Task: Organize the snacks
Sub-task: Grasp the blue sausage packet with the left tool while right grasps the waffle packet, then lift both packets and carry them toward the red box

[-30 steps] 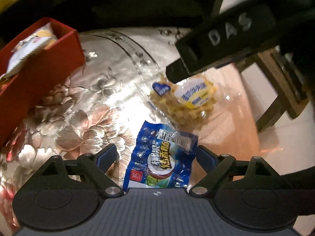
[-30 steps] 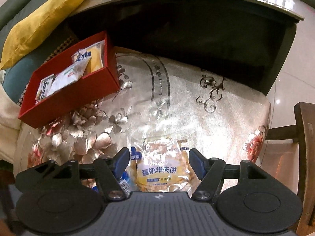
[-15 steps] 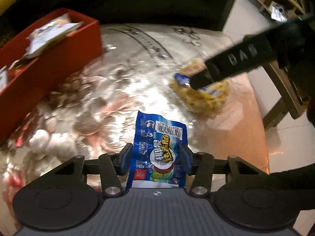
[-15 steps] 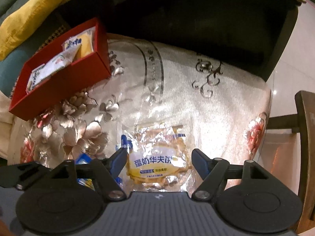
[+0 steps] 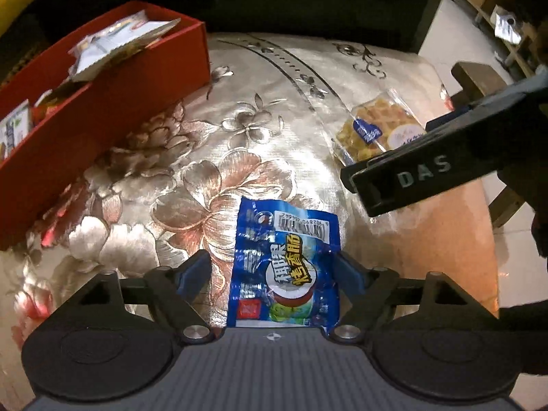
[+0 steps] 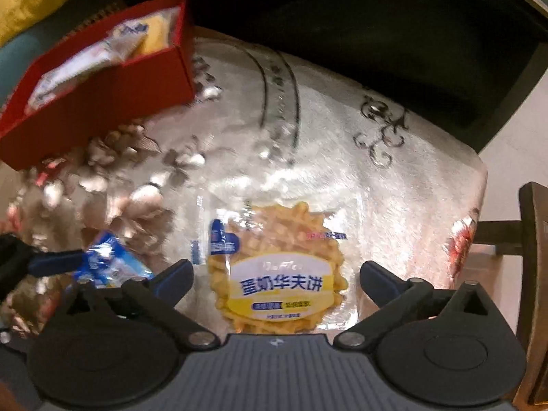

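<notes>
Blue snack packet (image 5: 286, 267) lies between my left tool's (image 5: 274, 272) spread fingers; waffle packet (image 6: 277, 274) lies between my right tool's (image 6: 275, 279) spread fingers, red box (image 5: 102, 102) ahead-left on bench (image 5: 274, 102).

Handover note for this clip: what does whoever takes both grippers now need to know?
Left gripper: open, fingers either side of the blue snack packet, which lies on the floral cloth.
Right gripper: open, astride the waffle packet, also lying on the cloth.
Done: several packets sit in the red box.
Left: close on each packet, then carry both to the box.
</notes>
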{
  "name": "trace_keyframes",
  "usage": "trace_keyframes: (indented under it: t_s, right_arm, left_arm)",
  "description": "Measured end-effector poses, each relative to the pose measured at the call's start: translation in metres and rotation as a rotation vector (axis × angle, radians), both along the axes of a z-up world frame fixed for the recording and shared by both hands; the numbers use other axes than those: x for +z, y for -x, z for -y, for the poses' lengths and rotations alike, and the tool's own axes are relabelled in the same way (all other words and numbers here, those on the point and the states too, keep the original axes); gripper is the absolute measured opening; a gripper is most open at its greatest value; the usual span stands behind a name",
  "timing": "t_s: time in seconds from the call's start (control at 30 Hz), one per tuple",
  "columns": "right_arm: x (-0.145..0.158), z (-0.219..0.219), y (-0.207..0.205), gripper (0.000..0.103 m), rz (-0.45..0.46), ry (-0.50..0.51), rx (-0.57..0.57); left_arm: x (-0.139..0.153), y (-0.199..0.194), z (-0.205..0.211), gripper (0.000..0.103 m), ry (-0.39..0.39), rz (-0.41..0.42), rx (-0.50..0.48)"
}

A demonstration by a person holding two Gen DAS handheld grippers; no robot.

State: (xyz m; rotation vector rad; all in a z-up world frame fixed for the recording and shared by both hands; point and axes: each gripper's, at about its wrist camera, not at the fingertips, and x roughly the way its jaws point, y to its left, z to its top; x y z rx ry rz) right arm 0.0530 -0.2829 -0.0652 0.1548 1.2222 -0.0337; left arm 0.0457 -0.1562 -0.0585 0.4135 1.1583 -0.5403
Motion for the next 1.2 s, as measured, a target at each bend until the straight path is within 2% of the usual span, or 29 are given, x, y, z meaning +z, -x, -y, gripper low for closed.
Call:
trace_keyframes:
  t_s: [0.1, 0.2, 0.3, 0.47, 0.53, 0.63, 0.8, 0.9, 0.97, 1.0, 1.1, 1.17, 1.2]
  right_arm:
    - [0.0, 0.004, 0.0, 0.101, 0.002, -0.016, 0.002]
    - [0.0, 0.0, 0.002, 0.101, 0.006, 0.01, 0.035]
    - [0.001, -0.004, 0.004, 0.101, 0.013, 0.03, 0.048]
    - [0.011, -0.008, 0.011, 0.083, 0.026, 0.047, 0.05]
    - [0.015, -0.011, 0.013, 0.081, 0.037, 0.036, 0.053]
    - [0.02, -0.016, 0.016, 0.079, 0.056, 0.02, 0.058]
    - [0.039, -0.019, 0.016, 0.079, 0.115, -0.001, 0.047]
    - [0.049, -0.021, 0.013, 0.079, 0.147, -0.01, 0.039]
    - [0.053, -0.019, 0.012, 0.079, 0.161, -0.027, 0.032]
    - [0.054, -0.02, 0.012, 0.079, 0.165, -0.031, 0.032]
    - [0.055, -0.018, 0.011, 0.079, 0.167, -0.04, 0.024]
    - [0.053, -0.016, 0.01, 0.079, 0.166, -0.047, 0.024]
    - [0.053, -0.015, 0.01, 0.079, 0.165, -0.052, 0.025]
  left_arm:
    - [0.0, -0.001, -0.002, 0.079, 0.011, -0.005, -0.001]
    - [0.001, -0.001, -0.006, 0.069, 0.007, 0.008, 0.004]
    - [0.003, -0.002, -0.009, 0.067, 0.023, 0.004, 0.013]
    - [0.011, -0.001, -0.013, 0.059, 0.035, 0.008, 0.021]
    - [0.013, -0.002, -0.016, 0.057, 0.051, 0.001, 0.026]
    - [0.015, -0.002, -0.019, 0.055, 0.059, 0.002, 0.038]
    - [0.026, -0.005, -0.03, 0.04, 0.091, 0.016, 0.064]
    - [0.029, -0.006, -0.033, 0.038, 0.095, 0.025, 0.074]
    - [0.028, -0.004, -0.033, 0.04, 0.092, 0.025, 0.069]
    - [0.027, -0.003, -0.032, 0.045, 0.084, 0.029, 0.074]
    - [0.017, -0.003, -0.028, 0.074, 0.032, 0.044, 0.087]
    - [0.012, 0.0, -0.023, 0.085, -0.039, 0.1, 0.091]
    - [0.01, 0.0, -0.02, 0.086, -0.06, 0.12, 0.09]
